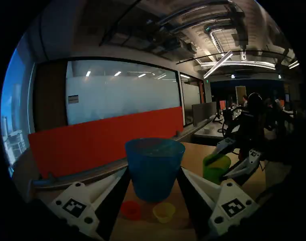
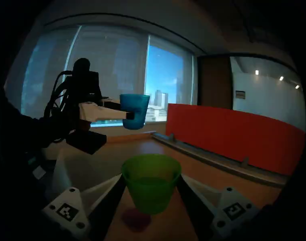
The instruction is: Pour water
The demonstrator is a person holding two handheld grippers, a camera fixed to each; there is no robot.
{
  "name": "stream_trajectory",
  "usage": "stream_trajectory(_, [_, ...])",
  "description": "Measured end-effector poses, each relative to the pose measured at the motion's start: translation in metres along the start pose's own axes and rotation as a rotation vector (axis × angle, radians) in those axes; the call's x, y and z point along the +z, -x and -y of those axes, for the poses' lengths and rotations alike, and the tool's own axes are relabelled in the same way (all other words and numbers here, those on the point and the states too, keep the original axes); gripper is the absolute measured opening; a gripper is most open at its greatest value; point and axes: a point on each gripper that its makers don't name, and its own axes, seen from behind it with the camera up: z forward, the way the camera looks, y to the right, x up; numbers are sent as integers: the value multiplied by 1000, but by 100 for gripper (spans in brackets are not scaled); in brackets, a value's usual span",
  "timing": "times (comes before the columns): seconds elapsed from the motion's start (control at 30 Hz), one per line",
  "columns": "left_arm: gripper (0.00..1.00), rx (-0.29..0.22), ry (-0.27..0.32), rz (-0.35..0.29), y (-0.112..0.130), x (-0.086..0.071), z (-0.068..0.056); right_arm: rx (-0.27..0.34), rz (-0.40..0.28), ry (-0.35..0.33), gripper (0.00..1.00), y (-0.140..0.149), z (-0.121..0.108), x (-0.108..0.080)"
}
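**Left gripper view, near.** The left gripper (image 1: 155, 178) is seen closed on a blue cup (image 1: 155, 168), one white finger pressed on each side. The cup is held upright. A black-and-white square marker (image 1: 74, 207) is carried on each finger; a pattern is printed there, no letters.

Below the blue cup, a small red cup (image 1: 130, 209) and a small yellow cup (image 1: 164, 211) are noted side by side on the wooden table (image 1: 193, 154).

**Right gripper view, near.** The right gripper (image 2: 151, 188) is seen closed on a green cup (image 2: 151, 182), which is upright and clamped between both fingers. Whether liquid is inside cannot be told.

**Middle distance.** In the left gripper view the green cup is seen to the right of the blue one and apart from it, held by the other gripper. In the right gripper view the blue cup is seen raised above the table, higher than the green cup and to its left.

**Far.** A red panel (image 1: 104, 140) is recorded along the table's far edge, with a frosted glass wall (image 1: 120, 92) above it. A small sign (image 1: 73, 99) is fixed to the glass; its writing is too small to be read. City towers are seen through a window (image 2: 165, 84). Strip lights (image 1: 219, 64) are noted on the ceiling.
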Motion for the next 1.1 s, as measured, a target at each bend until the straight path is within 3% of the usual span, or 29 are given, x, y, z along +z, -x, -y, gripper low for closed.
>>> stream_trajectory(0.27, [79, -8, 5, 31, 21, 1, 4, 3, 20, 26, 88, 4, -13, -7])
stream_trajectory(0.77, [80, -22, 42, 103, 61, 10, -2, 17, 63, 37, 89, 21, -27, -12])
stream_trajectory(1.1, [80, -11, 72, 196, 97, 15, -6, 34, 112, 42, 89, 39, -36, -16])
